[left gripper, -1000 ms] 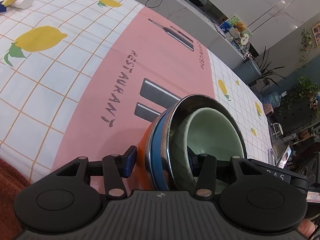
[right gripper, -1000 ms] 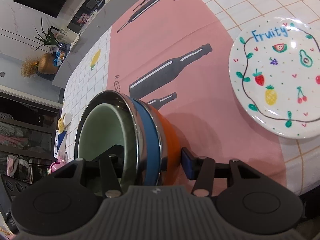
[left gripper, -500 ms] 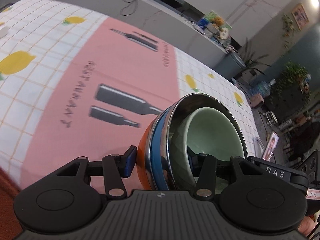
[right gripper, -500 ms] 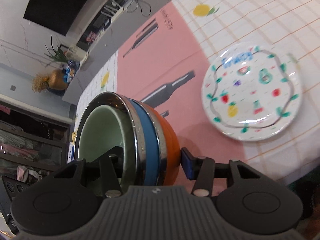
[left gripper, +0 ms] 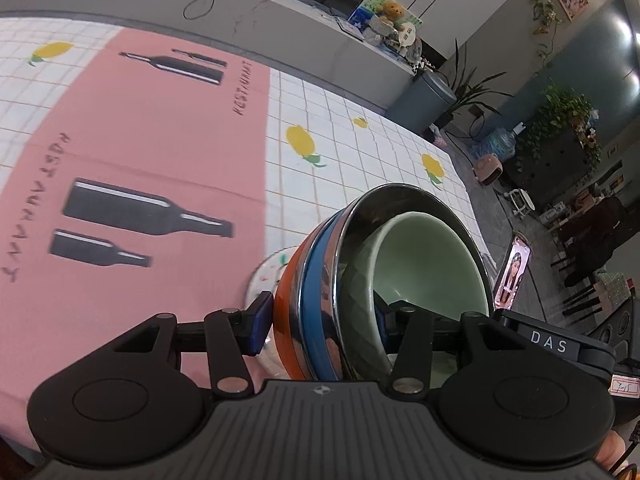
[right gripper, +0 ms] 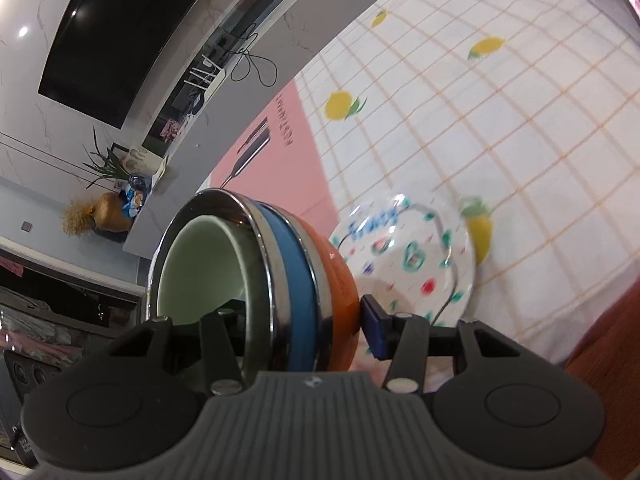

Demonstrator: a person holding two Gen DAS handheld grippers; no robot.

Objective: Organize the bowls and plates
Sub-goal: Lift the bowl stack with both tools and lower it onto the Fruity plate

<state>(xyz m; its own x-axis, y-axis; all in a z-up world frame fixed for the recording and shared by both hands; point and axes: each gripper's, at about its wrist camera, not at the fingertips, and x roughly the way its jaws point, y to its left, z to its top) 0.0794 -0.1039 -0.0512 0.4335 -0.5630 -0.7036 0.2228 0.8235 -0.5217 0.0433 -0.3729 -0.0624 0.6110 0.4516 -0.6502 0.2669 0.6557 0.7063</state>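
Note:
A nested stack of bowls (left gripper: 320,292) is held in the air: orange outermost, then blue, a shiny steel one, and a pale green bowl (left gripper: 424,260) innermost. My left gripper (left gripper: 320,324) is shut on the stack's rim. My right gripper (right gripper: 304,328) is shut on the same stack (right gripper: 296,276) from the other side. A white "Fruity" plate (right gripper: 408,252) with painted fruits lies on the table just beyond and below the stack. Only its edge (left gripper: 266,276) shows in the left wrist view.
The table has a white lemon-print cloth (right gripper: 500,128) and a pink restaurant mat (left gripper: 140,152). Its near edge (right gripper: 592,332) runs at the right of the right wrist view. A grey counter (left gripper: 260,24) stands beyond the table. A phone (left gripper: 512,276) stands at right.
Both grippers have carried the bowl stack across the pink mat toward the Fruity plate. The plate now sits directly behind the stack. The grip has not changed.

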